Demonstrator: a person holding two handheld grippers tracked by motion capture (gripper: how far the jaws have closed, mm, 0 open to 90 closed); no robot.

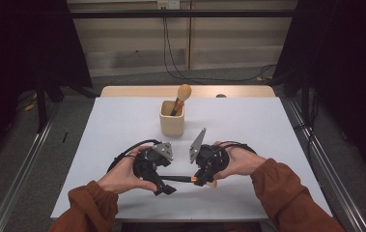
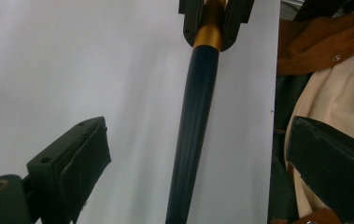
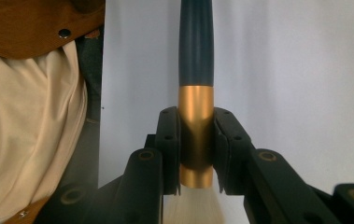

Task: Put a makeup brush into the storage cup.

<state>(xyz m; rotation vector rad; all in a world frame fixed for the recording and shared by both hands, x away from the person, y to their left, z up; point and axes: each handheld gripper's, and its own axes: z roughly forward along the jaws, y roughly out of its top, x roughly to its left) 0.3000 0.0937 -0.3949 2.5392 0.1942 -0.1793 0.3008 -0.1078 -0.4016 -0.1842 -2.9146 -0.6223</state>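
Item: makeup brush [image 1: 180, 179], dark handle, gold ferrule [image 3: 195, 135], pale bristles; I see it just above the desk [image 1: 248, 125], well on the near side of the cup.
Landmark: beige cup [image 1: 172, 118], upright mid-desk, with a second brush [image 1: 180, 96] standing in it, head up.
Right claw [image 1: 201, 180]: I read it as closed on the gold ferrule, one jaw on each side, bristles trailing back behind the jaws.
Left claw [image 1: 167, 187]: jaws spread wide and empty; in the left gripper view the handle [image 2: 193, 135] runs up the gap between its pads [image 2: 90, 161] without touching either.
Long axis: roughly level and crosswise to the cup, handle end pointing from the right claw toward the left one.
Key relation: the free handle end already lies between the left jaws, so the left hand [image 1: 122, 176] is the nearer one to that end.
Judgement: I take this as a handover; the left jaws need only close on the handle before the right claw lets go.
Risk: letting go early could let the brush drop or roll.
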